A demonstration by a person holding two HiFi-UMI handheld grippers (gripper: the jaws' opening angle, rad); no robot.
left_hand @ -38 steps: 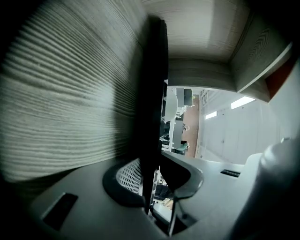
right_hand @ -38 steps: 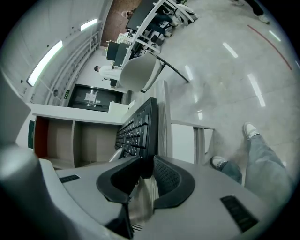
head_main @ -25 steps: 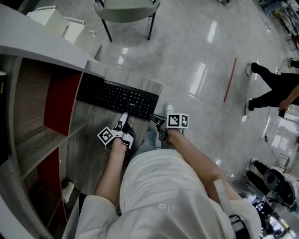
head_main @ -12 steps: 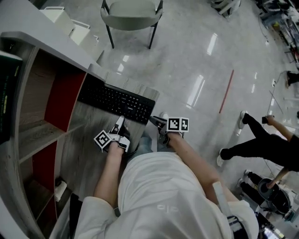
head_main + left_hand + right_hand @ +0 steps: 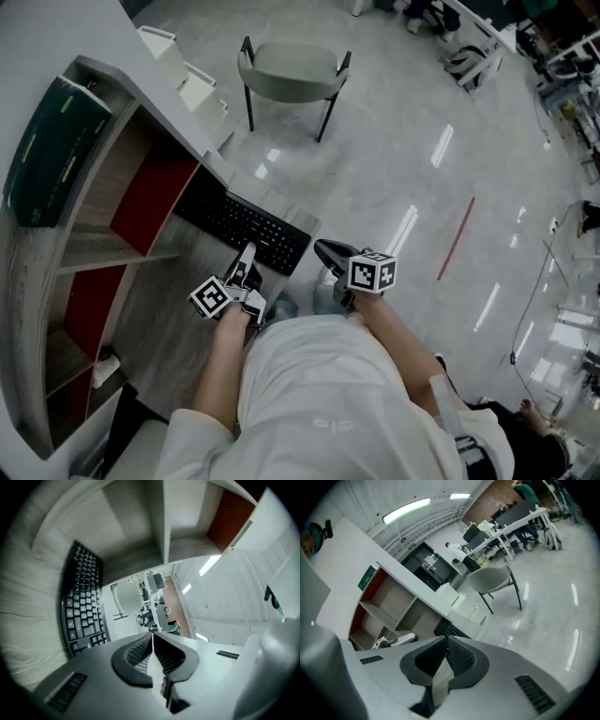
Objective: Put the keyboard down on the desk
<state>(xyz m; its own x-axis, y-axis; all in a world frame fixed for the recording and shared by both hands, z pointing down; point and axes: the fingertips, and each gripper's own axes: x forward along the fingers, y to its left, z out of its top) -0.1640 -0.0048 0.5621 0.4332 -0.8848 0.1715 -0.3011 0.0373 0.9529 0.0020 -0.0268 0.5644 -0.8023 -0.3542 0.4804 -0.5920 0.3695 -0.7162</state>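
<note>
The black keyboard (image 5: 246,232) lies flat on the wooden desk (image 5: 178,309), close to its right edge. My left gripper (image 5: 247,253) points at the keyboard's near edge, just short of it, and is shut on nothing. In the left gripper view the keyboard (image 5: 82,602) lies left of the closed left gripper (image 5: 152,637). My right gripper (image 5: 323,248) hangs beyond the desk's edge, right of the keyboard and apart from it. Its jaws are closing with nothing between them. In the right gripper view the right gripper (image 5: 445,639) has its tips together, and a corner of the keyboard (image 5: 447,629) shows beyond them.
A shelf unit with red back panels (image 5: 155,197) rises behind the keyboard, and a dark green case (image 5: 56,145) lies on top. White boxes (image 5: 192,84) sit on the counter end. A grey chair (image 5: 292,70) stands on the glossy floor beyond the desk.
The right gripper has come off the keyboard's right end and moved right, off the desk. Both grippers' jaws have closed. The keyboard stays on the desk; the head view has shifted.
</note>
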